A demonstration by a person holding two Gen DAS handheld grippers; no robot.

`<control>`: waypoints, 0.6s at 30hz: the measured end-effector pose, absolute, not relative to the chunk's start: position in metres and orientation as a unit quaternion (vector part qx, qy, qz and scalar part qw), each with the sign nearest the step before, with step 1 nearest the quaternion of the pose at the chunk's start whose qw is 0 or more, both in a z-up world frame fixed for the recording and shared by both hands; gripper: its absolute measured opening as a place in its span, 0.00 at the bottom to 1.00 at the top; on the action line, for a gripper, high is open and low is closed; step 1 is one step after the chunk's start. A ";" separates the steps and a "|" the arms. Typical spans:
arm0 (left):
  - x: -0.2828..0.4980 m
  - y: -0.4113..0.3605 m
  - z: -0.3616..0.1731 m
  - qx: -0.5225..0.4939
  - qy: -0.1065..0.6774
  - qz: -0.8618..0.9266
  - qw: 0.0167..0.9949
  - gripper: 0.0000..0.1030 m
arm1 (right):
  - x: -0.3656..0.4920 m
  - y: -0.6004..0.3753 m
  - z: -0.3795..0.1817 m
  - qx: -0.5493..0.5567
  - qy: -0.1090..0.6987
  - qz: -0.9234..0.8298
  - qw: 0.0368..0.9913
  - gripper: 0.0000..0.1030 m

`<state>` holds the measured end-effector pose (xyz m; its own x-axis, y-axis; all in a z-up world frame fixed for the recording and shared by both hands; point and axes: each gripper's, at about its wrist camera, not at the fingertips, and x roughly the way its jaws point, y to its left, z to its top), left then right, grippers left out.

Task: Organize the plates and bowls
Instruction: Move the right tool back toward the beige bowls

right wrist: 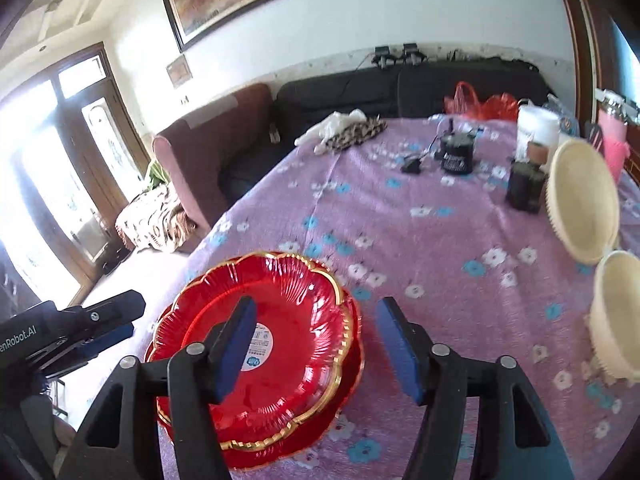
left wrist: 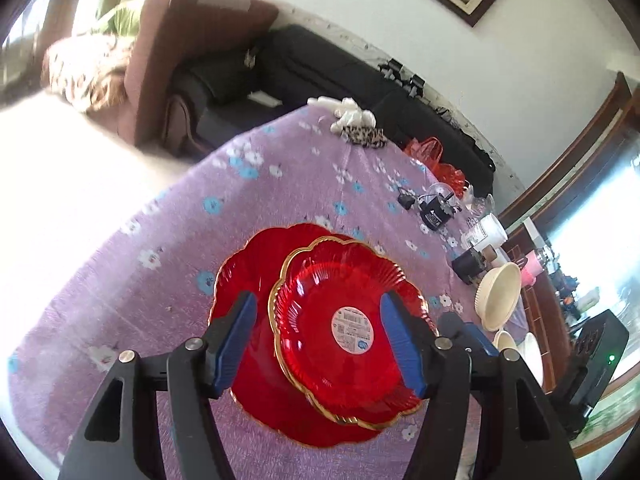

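Upper red plate (left wrist: pixel 352 320): scalloped, gold-rimmed, translucent; lies on the lower plate, shifted toward one side. Holds nothing; a round white label (left wrist: pixel 355 330) sits at its centre.
Lower red plate (left wrist: pixel 244 280): same pattern, flat on the table, near its front edge. Only its rim and one side show.
Table (left wrist: pixel 280 184): covered by a purple cloth with white and blue flowers.
Cream bowls (right wrist: pixel 582 200): two ribbed bowls at the table's right side, well apart from the plates, tilted with their openings toward the camera; both look empty. The nearer one (right wrist: pixel 616 316) lies just beside the farther.
Other vessels: dark jar (right wrist: pixel 526 186) and white tub (right wrist: pixel 536 130) behind the bowls; contents cannot be told.
Left gripper (left wrist: pixel 318 344): blue-padded tongs spread wide above the stacked plates, clasping nothing.
Right gripper (right wrist: pixel 316 348): tongs likewise spread, over the plates' right edge, nothing between them.
Far end: leopard-print cloth (right wrist: pixel 356 132), red plastic bag (right wrist: pixel 480 104).
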<state>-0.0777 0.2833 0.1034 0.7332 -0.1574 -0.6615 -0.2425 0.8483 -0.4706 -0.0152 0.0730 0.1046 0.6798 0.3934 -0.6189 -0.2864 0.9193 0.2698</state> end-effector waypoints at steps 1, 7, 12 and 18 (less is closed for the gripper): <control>-0.086 0.277 0.110 -0.265 0.355 0.022 0.896 0.63 | -0.021 0.067 0.106 0.078 0.350 0.187 0.915 0.67; -0.134 0.225 0.142 -0.186 0.281 0.018 0.941 0.80 | -0.059 0.027 0.112 0.090 0.317 0.162 0.930 0.76; -0.146 0.175 0.143 -0.129 0.270 -0.010 0.954 0.83 | -0.092 -0.017 0.110 0.083 0.289 0.119 0.946 0.82; -0.148 0.124 0.135 -0.073 0.289 -0.068 0.952 0.84 | -0.113 -0.111 0.102 0.102 0.296 0.064 0.947 0.89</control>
